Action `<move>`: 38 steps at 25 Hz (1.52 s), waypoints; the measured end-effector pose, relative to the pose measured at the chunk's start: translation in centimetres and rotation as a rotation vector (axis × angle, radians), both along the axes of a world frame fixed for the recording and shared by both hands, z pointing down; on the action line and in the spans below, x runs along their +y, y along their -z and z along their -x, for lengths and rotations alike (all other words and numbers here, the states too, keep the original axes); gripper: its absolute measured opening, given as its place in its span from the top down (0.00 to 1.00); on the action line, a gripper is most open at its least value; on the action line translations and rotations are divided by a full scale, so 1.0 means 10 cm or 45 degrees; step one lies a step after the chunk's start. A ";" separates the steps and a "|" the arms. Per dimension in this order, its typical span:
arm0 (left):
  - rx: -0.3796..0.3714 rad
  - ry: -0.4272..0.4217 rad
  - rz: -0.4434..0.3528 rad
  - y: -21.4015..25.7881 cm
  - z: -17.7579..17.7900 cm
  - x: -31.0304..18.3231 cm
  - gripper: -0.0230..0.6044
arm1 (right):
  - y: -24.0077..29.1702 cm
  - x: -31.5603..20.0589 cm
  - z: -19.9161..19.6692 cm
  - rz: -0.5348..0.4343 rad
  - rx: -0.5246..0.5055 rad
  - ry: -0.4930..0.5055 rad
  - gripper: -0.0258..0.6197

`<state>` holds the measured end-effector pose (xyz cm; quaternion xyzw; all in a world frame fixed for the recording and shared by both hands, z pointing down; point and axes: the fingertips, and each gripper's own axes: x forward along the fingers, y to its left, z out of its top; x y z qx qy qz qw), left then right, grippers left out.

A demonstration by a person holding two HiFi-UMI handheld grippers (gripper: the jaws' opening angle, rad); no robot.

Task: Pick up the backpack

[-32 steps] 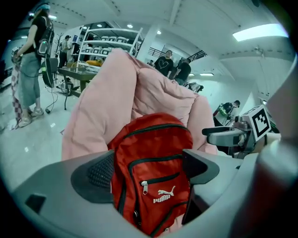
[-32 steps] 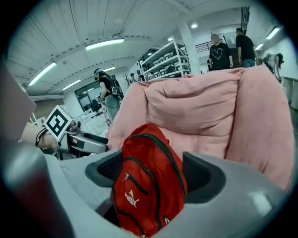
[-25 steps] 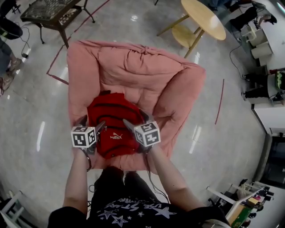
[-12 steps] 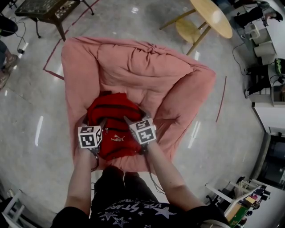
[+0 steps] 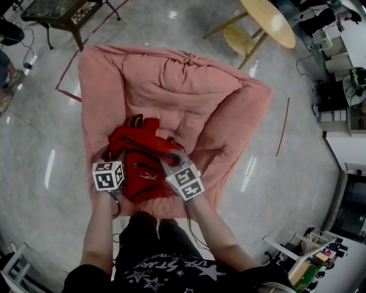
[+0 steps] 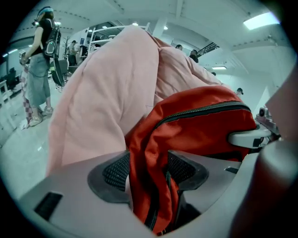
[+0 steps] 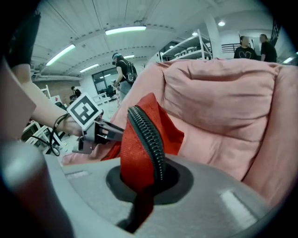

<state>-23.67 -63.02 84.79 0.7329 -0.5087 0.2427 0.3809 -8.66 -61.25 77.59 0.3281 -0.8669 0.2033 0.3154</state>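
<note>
A red backpack (image 5: pixel 143 169) lies in the hollow of a big pink beanbag chair (image 5: pixel 171 80). My left gripper (image 5: pixel 117 151) is at its left side. In the left gripper view its jaws are closing (image 6: pixel 149 171), and a fold of the red fabric (image 6: pixel 153 153) is squeezed between the two pads. My right gripper (image 5: pixel 171 154) is at the backpack's right side. It is shut (image 7: pixel 148 179) on a ridge of red cloth with a black zipper (image 7: pixel 146 135). The backpack's top is bunched up between the two grippers.
A round wooden table (image 5: pixel 266 23) stands at the back right and a dark low table (image 5: pixel 57 11) at the back left. Red tape lines (image 5: pixel 71 74) mark the shiny floor. People stand far off (image 6: pixel 39 69). The person's legs are right before the beanbag.
Both grippers went from open to clamped on the backpack's sides. The red fabric is now gathered and pulled up, and a strap loop shows at its top.
</note>
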 end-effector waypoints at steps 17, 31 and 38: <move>0.227 -0.240 0.041 0.58 -0.58 0.59 0.78 | 1.02 0.99 -0.07 -0.230 -0.212 0.250 0.94; 0.194 -0.072 -0.272 1.88 -0.43 1.43 0.90 | 1.67 1.63 -0.44 -0.275 -0.285 0.153 0.94; 0.289 0.033 -0.441 2.54 -0.55 1.96 0.91 | 2.20 1.93 -0.67 -0.384 -0.314 0.138 0.94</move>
